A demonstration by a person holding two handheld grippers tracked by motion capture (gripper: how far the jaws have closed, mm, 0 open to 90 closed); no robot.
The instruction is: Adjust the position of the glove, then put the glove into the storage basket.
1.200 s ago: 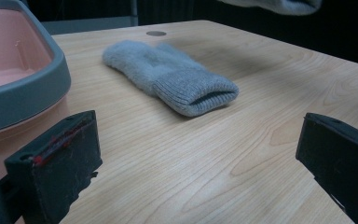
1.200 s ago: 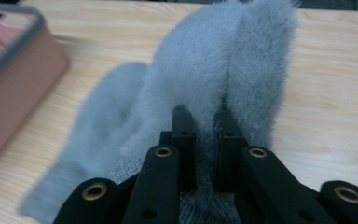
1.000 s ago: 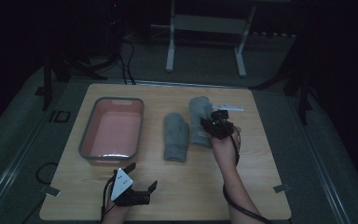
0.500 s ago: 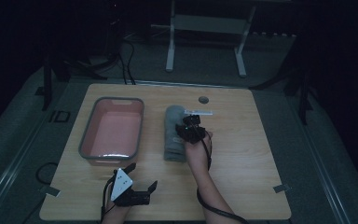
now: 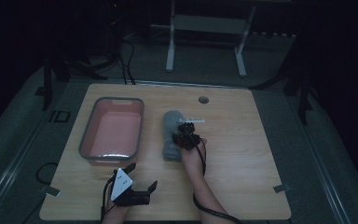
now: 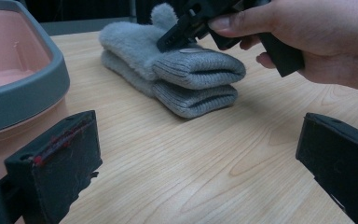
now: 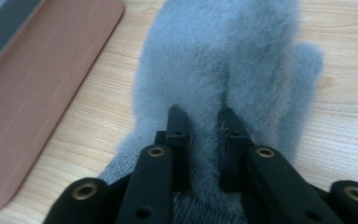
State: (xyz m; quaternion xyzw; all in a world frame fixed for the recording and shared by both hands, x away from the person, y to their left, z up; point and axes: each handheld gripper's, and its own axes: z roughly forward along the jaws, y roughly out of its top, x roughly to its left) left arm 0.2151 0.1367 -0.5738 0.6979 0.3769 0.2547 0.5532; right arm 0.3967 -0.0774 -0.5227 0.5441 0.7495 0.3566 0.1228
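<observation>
Blocking the centre left of the high view: pink tub [image 5: 113, 132], with stacked grey mittens [image 5: 171, 135] just beside. Lying open: right half and bottom edge of table [image 5: 247, 154].

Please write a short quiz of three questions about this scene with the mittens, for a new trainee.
1. True or false: the right tool pinches the fluffy top mitten.
2. The top mitten lies: A) in the pink tub, B) on the other mitten, C) beside it.
3. Fill in: the left tool is ____ and holds nothing.

Key: 1 true; 2 B; 3 open.
</observation>
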